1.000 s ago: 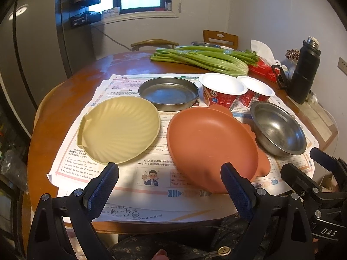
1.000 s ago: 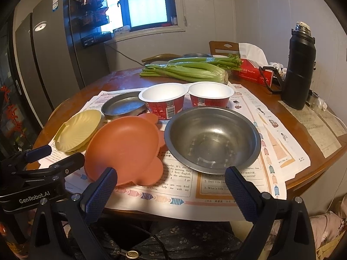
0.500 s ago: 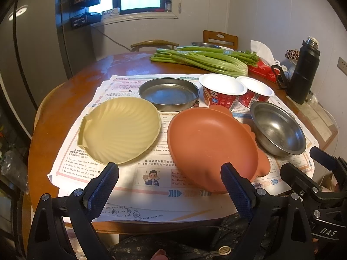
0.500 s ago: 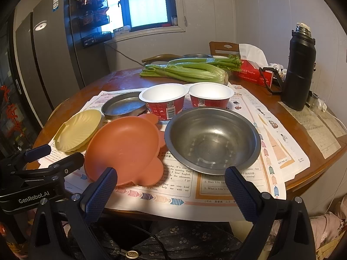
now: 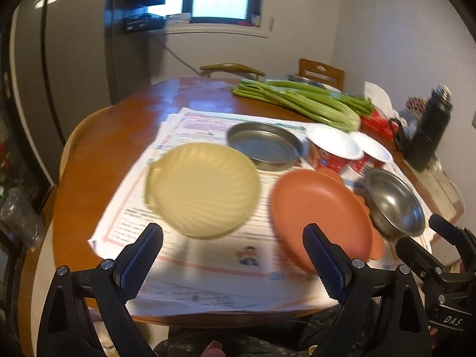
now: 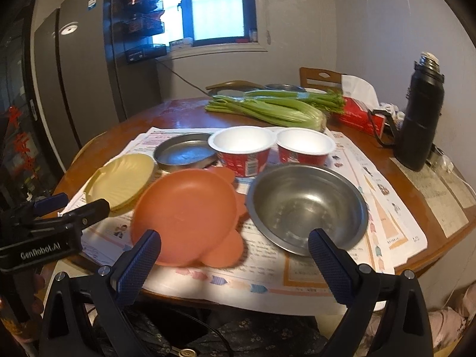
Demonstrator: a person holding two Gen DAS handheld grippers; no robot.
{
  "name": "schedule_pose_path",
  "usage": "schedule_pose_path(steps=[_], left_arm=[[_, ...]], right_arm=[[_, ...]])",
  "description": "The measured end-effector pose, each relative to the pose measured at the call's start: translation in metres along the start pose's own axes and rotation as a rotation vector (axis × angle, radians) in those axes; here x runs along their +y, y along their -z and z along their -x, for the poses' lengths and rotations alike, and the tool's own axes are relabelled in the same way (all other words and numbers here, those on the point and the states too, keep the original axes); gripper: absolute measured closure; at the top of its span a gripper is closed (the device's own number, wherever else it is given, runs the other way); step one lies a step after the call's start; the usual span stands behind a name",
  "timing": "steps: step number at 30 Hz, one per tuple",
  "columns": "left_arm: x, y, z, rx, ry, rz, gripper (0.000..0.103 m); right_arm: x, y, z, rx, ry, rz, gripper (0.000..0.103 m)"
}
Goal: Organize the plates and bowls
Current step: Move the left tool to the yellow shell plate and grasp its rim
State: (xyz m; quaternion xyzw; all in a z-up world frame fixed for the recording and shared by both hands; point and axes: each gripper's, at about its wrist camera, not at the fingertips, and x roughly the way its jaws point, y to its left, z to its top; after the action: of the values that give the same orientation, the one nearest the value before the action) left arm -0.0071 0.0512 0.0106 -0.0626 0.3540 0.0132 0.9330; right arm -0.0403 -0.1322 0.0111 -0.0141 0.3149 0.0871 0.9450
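Note:
A yellow shell-shaped plate (image 5: 202,189) (image 6: 122,184) lies on newspaper at the left. An orange plate (image 5: 321,217) (image 6: 190,214) lies beside it, and a steel bowl (image 5: 395,202) (image 6: 306,205) sits to its right. Behind them stand a flat steel dish (image 5: 264,144) (image 6: 186,153) and two red paper bowls (image 5: 333,148) (image 6: 242,148). My left gripper (image 5: 233,255) is open and empty near the table's front edge, before the yellow plate. My right gripper (image 6: 235,258) is open and empty, before the orange plate and steel bowl.
Celery (image 6: 267,108) lies at the back of the round wooden table (image 5: 119,136). A red tissue box (image 6: 360,117) and a black flask (image 6: 419,113) stand at the back right. Newspaper (image 6: 398,232) covers the near half. Chairs and a dark fridge stand behind.
The left gripper has shifted left, so the dishes sit further right in its blurred view. The right gripper has barely moved. Both stay open.

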Motion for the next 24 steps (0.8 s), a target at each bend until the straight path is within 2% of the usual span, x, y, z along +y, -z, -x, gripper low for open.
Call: schedule_pose_path(steps=[6,10,14,17,20,24], left_arm=[[0.043,-0.01,-0.008,0.011,-0.022,0.104,0.008],[0.068,-0.021,-0.018,0.029,-0.028,0.149,0.008],[0.089,-0.031,-0.03,0.049,-0.01,0.204,0.008],[0.094,-0.037,-0.044,0.084,-0.008,0.194,0.008],[0.096,-0.041,-0.058,0.121,-0.001,0.185,0.008],[0.098,-0.045,-0.075,0.14,-0.006,0.174,0.008]], right_arm=[[0.027,-0.022,-0.012,0.007,-0.072,0.075,0.004],[0.06,-0.038,-0.032,0.048,-0.17,0.161,0.005],[0.089,-0.05,-0.056,0.081,-0.206,0.232,0.007],[0.103,-0.059,-0.075,0.109,-0.222,0.255,0.009],[0.114,-0.066,-0.097,0.132,-0.203,0.278,0.011],[0.12,-0.071,-0.122,0.193,-0.207,0.275,0.016]])
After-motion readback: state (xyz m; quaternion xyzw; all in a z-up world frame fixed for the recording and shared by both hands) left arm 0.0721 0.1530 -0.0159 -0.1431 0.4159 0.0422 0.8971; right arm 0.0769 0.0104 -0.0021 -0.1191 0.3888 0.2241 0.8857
